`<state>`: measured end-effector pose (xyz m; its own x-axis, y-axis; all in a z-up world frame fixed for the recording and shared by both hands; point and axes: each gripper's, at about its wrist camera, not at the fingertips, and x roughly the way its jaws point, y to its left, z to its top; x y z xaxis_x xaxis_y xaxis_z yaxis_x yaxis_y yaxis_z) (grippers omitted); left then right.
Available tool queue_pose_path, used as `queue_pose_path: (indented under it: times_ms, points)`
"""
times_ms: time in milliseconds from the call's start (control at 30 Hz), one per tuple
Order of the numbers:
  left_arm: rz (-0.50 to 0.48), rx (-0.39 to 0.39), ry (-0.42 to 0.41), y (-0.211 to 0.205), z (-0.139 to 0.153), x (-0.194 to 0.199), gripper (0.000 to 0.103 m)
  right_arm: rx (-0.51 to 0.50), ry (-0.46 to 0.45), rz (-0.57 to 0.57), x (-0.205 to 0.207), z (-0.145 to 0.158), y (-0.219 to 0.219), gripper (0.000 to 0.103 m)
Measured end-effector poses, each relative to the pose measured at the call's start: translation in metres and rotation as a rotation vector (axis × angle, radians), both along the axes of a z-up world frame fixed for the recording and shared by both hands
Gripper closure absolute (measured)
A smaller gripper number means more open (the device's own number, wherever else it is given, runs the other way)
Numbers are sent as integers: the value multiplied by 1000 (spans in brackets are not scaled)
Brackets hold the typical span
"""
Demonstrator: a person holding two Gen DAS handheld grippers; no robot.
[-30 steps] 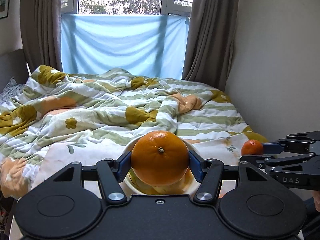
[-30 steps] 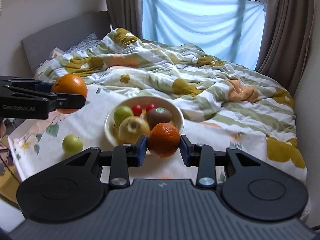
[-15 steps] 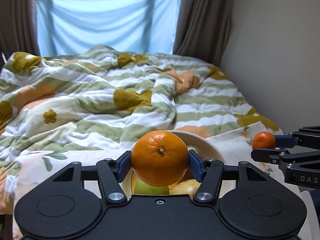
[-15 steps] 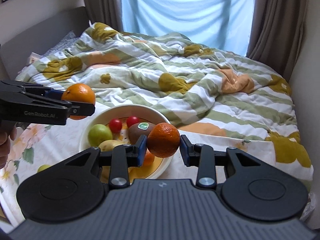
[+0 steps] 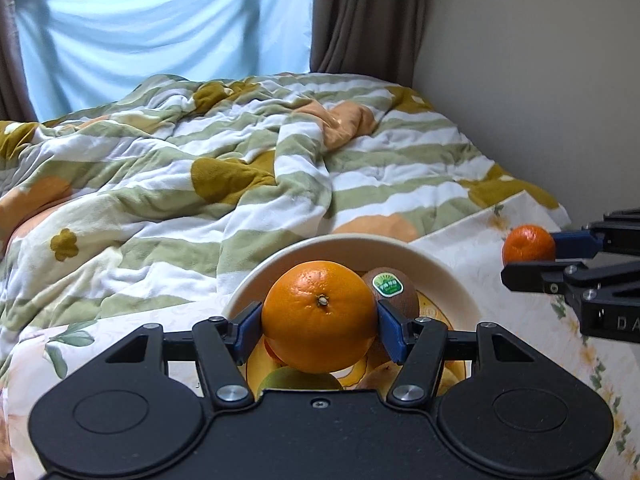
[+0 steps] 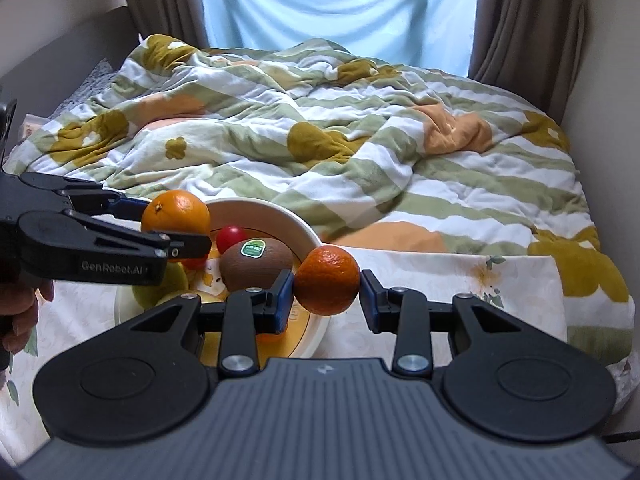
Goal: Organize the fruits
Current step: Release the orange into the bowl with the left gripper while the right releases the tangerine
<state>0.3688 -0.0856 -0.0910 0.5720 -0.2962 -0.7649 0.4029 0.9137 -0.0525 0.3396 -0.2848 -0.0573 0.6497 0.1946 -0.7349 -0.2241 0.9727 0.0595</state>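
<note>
Left gripper (image 5: 320, 322), right gripper (image 6: 326, 282): jaws clamped, level.

tangerine (image 6: 327, 280) pinched, kiwi (image 6: 256, 266) in bowl (image 6: 296, 222)

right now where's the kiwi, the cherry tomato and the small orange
kiwi (image 6: 256, 266), right wrist view, brown skin just below its sticker
cherry tomato (image 6: 231, 237), right wrist view, middle of its red top
small orange (image 6: 327, 281), right wrist view, centre of its front face

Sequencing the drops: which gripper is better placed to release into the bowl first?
Left. The left gripper holds its orange above the bowl; the right gripper holds its mandarin beside the rim.
</note>
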Motion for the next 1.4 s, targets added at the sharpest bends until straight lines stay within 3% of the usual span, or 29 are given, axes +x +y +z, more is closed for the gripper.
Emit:
queue_pose_path:
  times_ms: [167, 200, 233, 267, 433, 900, 1400]
  points:
    - [-13, 2, 7, -1, -5, 2, 35, -2, 6, -22, 1, -2, 4, 52]
    - [-11, -5, 3, 0, -3, 1, 29, -3, 6, -26, 1, -3, 4, 52]
    - [-7, -8, -1, 1, -1, 1, 12, -3, 7, -30, 1, -3, 5, 52]
    - [0, -8, -11, 3, 2, 0, 3, -5, 8, -33, 1, -3, 6, 52]
    - [14, 2, -46, 19, 16, -12, 2, -13, 4, -40, 0, 1, 10, 52]
    - [163, -106, -49, 82, 42, -52, 2, 7, 14, -34, 14, -14, 27, 52]
    - [201, -63, -74, 91, 39, -74, 2, 25, 5, -23, 17, -40, 29, 49]
